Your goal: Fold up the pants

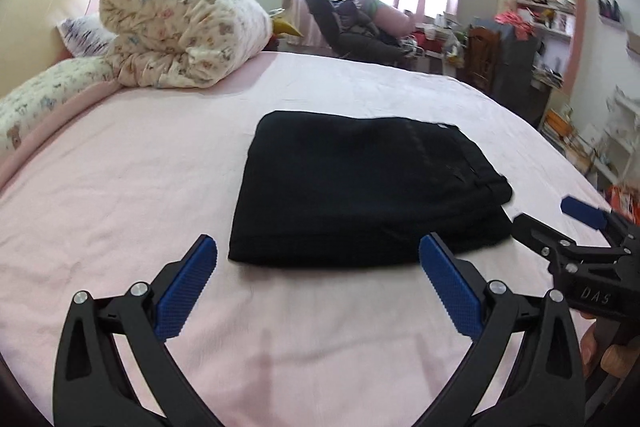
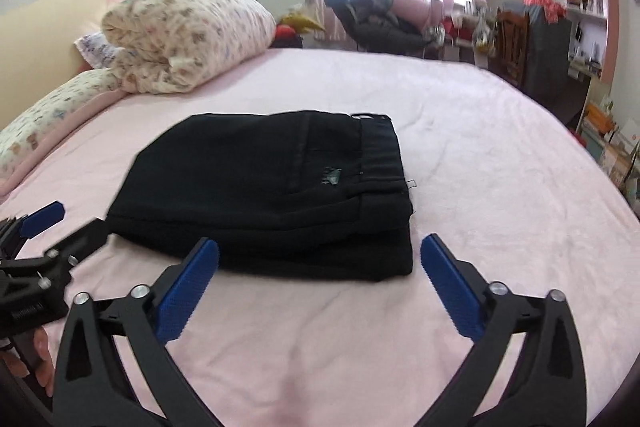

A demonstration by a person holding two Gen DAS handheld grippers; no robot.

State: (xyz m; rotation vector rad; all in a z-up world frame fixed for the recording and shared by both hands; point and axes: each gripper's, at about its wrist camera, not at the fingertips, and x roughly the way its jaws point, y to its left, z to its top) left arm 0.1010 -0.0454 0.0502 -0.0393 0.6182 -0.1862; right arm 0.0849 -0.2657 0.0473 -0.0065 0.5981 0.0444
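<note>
Seen from the left wrist, the left gripper [image 1: 318, 251] hangs wide open and empty over the pink bedsheet [image 1: 120, 187] before the folded black pants [image 1: 360, 187]; from the right wrist, the right gripper [image 2: 320, 251] gapes equally empty.

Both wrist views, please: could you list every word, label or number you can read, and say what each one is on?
"DAS": pale letters on the black body of the right tool, seen in the left wrist view.
Print on the body of the left tool: too blurred to read.
Small dark patch on the folded black pants: unreadable.
Shelf items: too small to read.
</note>
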